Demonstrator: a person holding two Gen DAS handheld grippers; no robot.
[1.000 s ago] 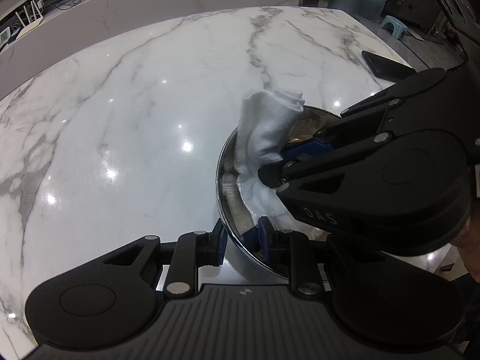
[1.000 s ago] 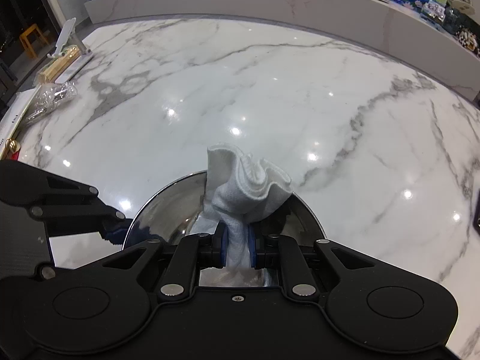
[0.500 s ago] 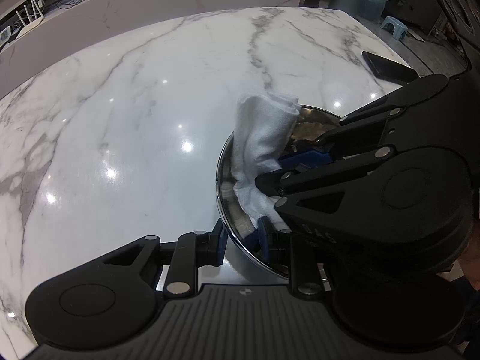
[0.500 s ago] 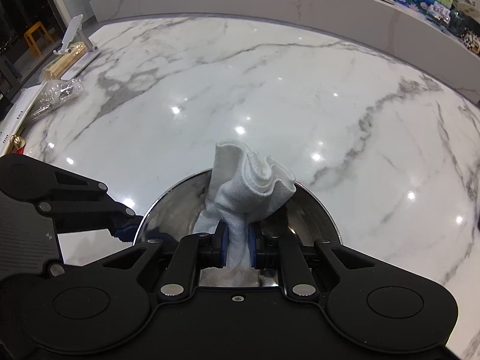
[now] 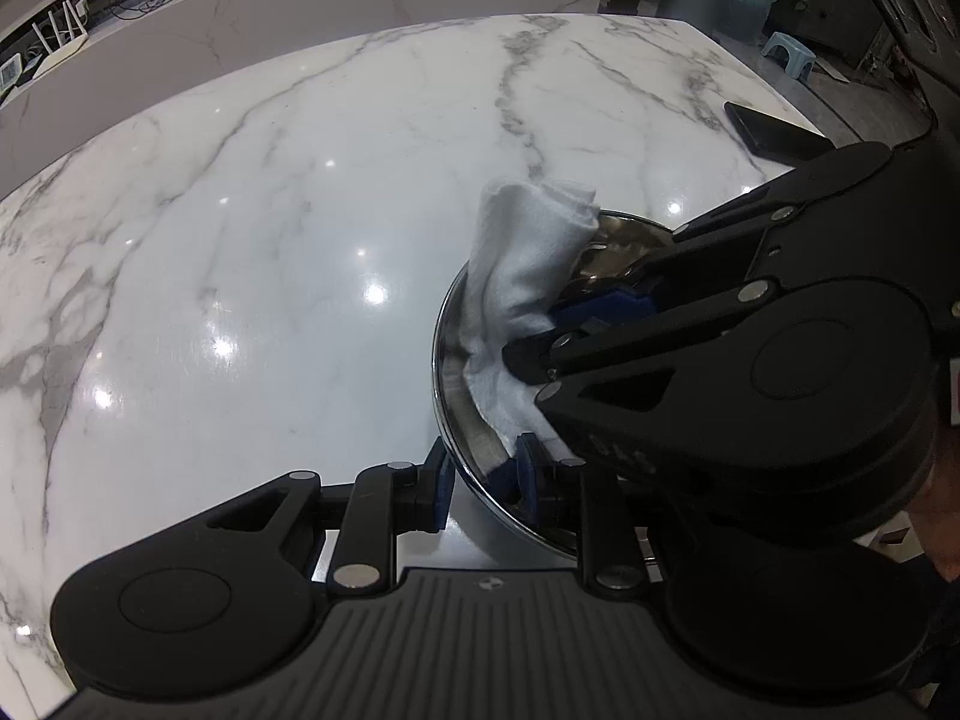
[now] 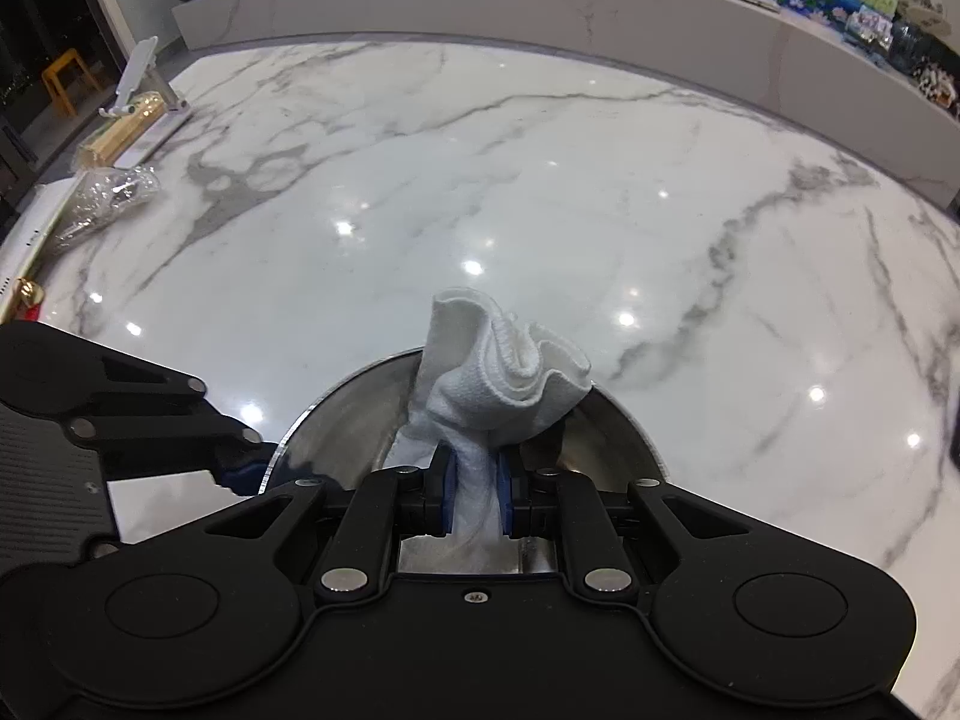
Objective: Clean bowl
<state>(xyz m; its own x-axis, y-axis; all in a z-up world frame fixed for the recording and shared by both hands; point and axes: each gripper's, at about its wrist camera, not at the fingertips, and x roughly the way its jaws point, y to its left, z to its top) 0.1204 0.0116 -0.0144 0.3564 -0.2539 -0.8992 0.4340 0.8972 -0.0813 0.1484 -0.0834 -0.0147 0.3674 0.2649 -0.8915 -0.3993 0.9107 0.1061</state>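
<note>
A shiny steel bowl (image 5: pixel 447 396) sits on the white marble table (image 5: pixel 270 300), right in front of both cameras. My left gripper (image 5: pixel 486 480) is shut on the bowl's near rim, with one blue pad outside the wall and one inside. A bunched white cloth (image 6: pixel 504 366) stands up out of the bowl (image 6: pixel 336 408). My right gripper (image 6: pixel 477 498) is shut on the cloth's lower part and presses it inside the bowl. In the left wrist view the right gripper (image 5: pixel 540 333) reaches in from the right and hides most of the bowl's inside. The left gripper (image 6: pixel 246 468) shows at the bowl's left rim.
A black phone (image 5: pixel 774 135) lies near the table's far right edge. In the right wrist view a white stand (image 6: pixel 144 78), a wooden box (image 6: pixel 120 129) and a crumpled plastic bag (image 6: pixel 108 192) sit at the far left edge. A raised marble counter (image 6: pixel 540 6) runs behind the table.
The right gripper and the cloth slid a little toward the bowl's left rim, then held still. The left gripper and the bowl have not moved.
</note>
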